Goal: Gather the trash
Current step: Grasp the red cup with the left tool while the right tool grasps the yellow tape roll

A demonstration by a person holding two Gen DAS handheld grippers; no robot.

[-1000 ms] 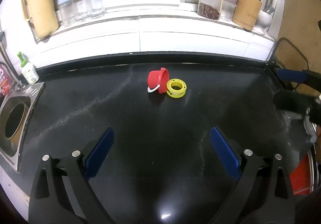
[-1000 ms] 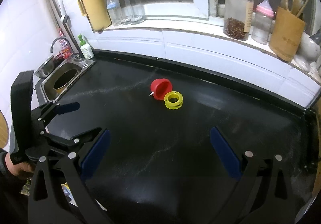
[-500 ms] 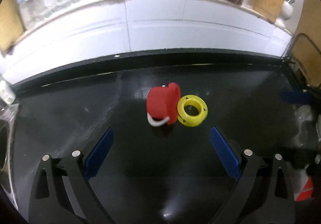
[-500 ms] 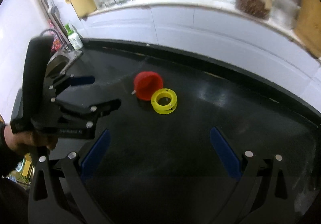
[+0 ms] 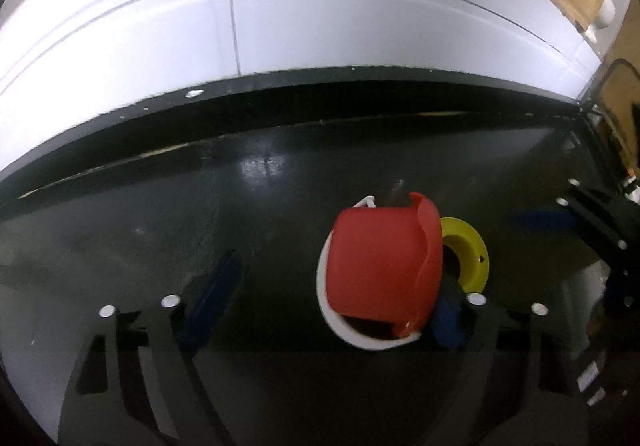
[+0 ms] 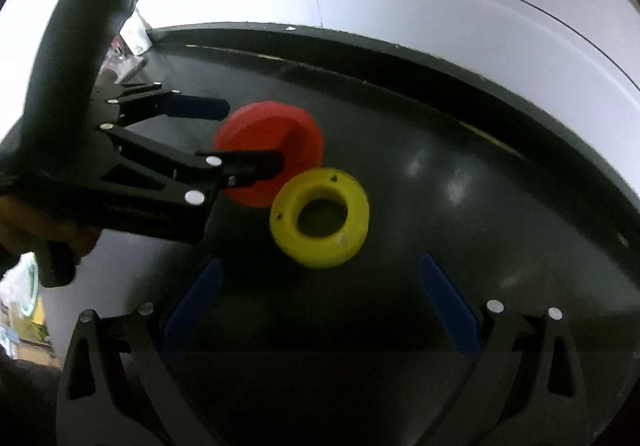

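The left tool point(image 5: 328, 296), its jaws closing, straddles a red toy bucket point(image 5: 380, 266) lying on its side on the glossy black tabletop point(image 5: 200, 206); whether the pads already touch cannot be told. The right tool point(image 6: 320, 310), spread wide, hovers over the yellow ring point(image 6: 320, 218) that touches the bucket. Risk: the smooth, rounded plastic wall may roll or squirt free, and its thin white handle point(image 5: 332, 322) may snag, knocking the ring away.

Left gripper point(image 5: 326, 296) tilts steeply down, jaws closing; right gripper point(image 6: 320, 308) gapes wide.
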